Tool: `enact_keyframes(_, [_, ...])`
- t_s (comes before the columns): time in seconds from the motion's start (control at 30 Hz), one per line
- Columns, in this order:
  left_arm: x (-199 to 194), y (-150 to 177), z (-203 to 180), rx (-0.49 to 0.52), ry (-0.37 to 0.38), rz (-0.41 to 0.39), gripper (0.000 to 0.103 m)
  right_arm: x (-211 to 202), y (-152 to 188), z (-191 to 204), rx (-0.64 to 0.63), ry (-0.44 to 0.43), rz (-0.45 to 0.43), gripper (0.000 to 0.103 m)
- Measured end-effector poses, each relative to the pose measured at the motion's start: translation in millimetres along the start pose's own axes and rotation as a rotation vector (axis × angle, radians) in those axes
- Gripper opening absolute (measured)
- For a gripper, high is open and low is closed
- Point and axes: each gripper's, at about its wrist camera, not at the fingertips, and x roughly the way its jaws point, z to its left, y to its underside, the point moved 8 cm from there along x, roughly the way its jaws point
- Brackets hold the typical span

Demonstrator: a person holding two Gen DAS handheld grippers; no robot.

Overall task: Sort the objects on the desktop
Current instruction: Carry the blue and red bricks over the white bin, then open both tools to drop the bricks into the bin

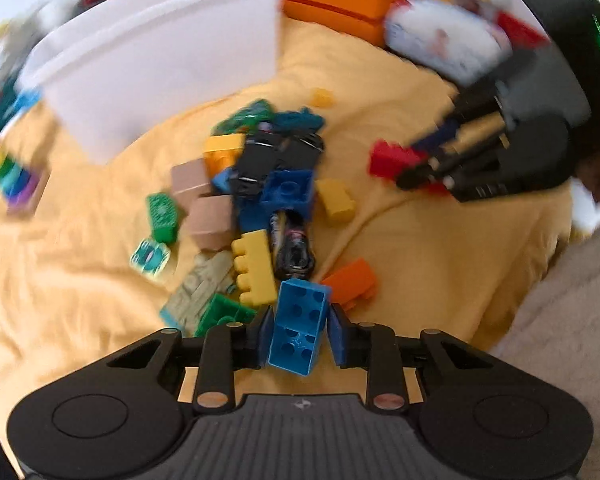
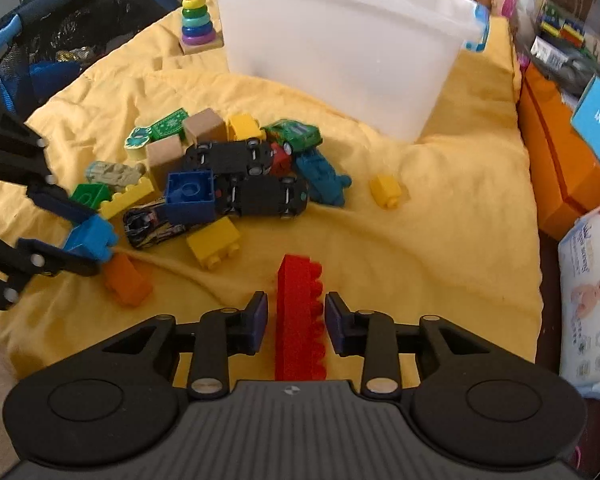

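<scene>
My left gripper [image 1: 302, 336] is shut on a light blue brick [image 1: 298, 328], which it holds just above the yellow cloth [image 1: 420, 260]; the right wrist view shows this same gripper [image 2: 92, 242] and brick [image 2: 90, 236] at the left. In the right gripper [image 2: 296, 320] a long red brick [image 2: 298, 312] stands lengthwise between the pads, and the gripper is shut on it. From the left wrist view that gripper [image 1: 420, 172] and the red brick [image 1: 392, 160] are at the right. A pile of toy cars [image 2: 256, 196] and bricks [image 2: 190, 194] lies mid-cloth.
A white plastic bin [image 2: 340, 52] stands behind the pile. A rainbow ring stacker [image 2: 198, 16] is beside it at the left. Loose yellow [image 2: 386, 190] and orange [image 2: 128, 280] bricks lie on the cloth. An orange box [image 2: 560, 168] and a wipes pack [image 2: 588, 300] border the right edge.
</scene>
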Motion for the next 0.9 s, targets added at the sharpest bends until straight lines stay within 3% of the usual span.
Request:
enact_keyframes(0.03, [-7, -3, 5, -0.05, 0.012, -0.021, 0.033, 0, 1, 1, -0.008, -0.003, 0.01, 0.025])
enact_keyframes(0.13, [-30, -21, 21, -0.144, 0.023, -0.097, 0.033, -12, -4, 1, -0.018, -0.017, -0.033, 0.025])
enact_keyframes(0.27, [-59, -65, 48, -0.173, -0.044, -0.227, 0.033, -33, -33, -9, -0.005, -0.014, -0.116, 0.025])
enact_keyframes(0.47, [-91, -157, 100, -0.153, -0.203, -0.389, 0.033, -70, -126, -28, -0.026, 0.045, -0.319, 0.025])
enact_keyframes(0.57, [-92, -203, 125, -0.175, -0.256, -0.44, 0.033, -76, -172, -41, -0.02, 0.078, -0.375, 0.025])
enact_keyframes(0.73, [-40, -243, 159, -0.244, -0.32, -0.374, 0.033, -48, -226, -64, 0.027, 0.143, -0.369, 0.025])
enact_keyframes(0.9, [22, -241, 172, -0.272, -0.381, -0.231, 0.034, -2, -236, -73, 0.086, 0.148, -0.274, 0.025])
